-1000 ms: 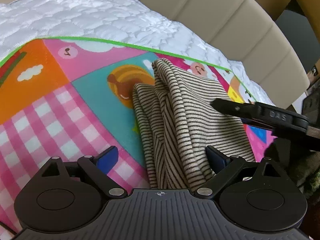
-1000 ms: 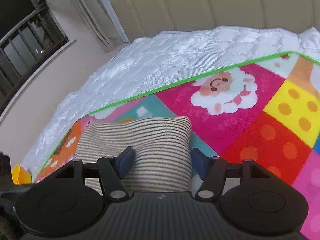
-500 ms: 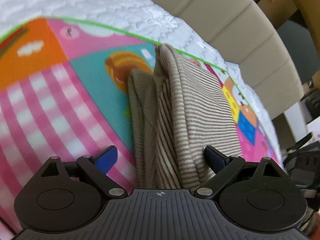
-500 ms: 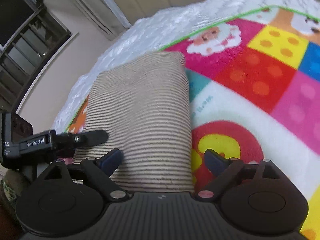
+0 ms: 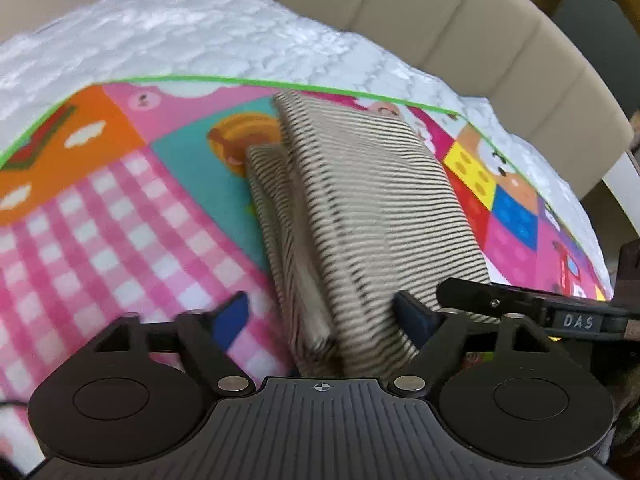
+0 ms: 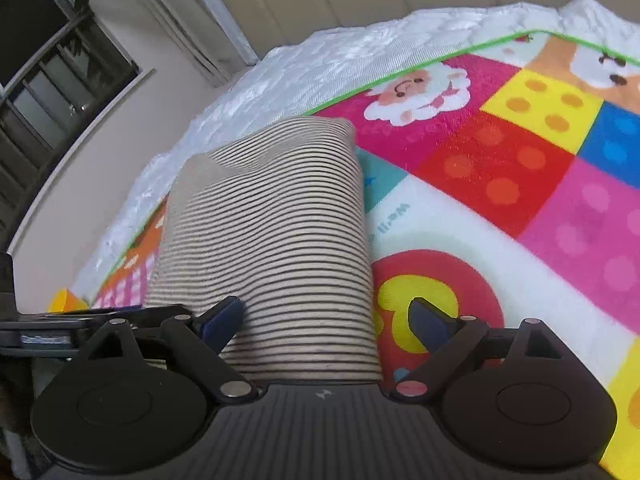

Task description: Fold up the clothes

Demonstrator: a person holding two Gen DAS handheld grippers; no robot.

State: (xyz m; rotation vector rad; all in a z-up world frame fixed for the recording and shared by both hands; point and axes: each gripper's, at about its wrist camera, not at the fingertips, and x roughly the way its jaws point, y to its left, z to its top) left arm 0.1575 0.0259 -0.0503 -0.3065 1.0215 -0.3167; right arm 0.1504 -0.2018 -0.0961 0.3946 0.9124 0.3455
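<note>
Grippers frame my view: left gripper point(image 5: 322, 316) and right gripper point(image 6: 326, 322), both spread wide, gripping nothing, straddle the near end of a striped garment point(image 5: 360, 208). It lies folded in layers on a bright play mat point(image 5: 120, 216) atop the bed point(image 5: 200, 36). Any further fold, I judge, needs edges square and layers pinched together.
</note>
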